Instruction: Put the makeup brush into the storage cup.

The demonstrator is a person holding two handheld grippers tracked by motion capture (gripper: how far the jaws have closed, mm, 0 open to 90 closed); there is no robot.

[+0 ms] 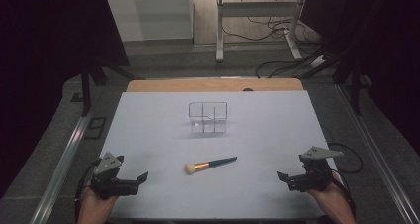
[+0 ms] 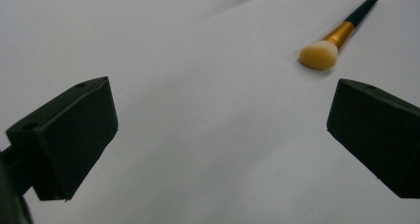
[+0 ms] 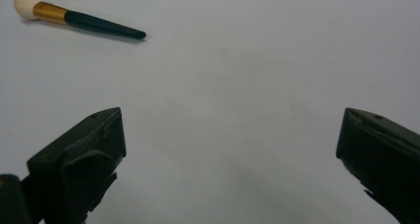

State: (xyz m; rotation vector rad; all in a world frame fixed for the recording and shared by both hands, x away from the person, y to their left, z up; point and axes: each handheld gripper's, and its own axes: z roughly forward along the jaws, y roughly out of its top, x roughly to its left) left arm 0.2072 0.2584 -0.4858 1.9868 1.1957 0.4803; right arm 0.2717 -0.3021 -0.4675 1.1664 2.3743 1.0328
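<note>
Both tools (image 1: 141, 177) (image 1: 283, 175) wide open — empty, makeup brush (image 1: 210, 164) lying between.

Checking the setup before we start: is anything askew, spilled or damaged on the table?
Nothing stands out. The makeup brush lies flat on the white table, intact, and the clear divided organizer stands upright farther back. Nothing is spilled.

1. no text, label, brand, number or sign can be read anywhere in the pictures.
</note>
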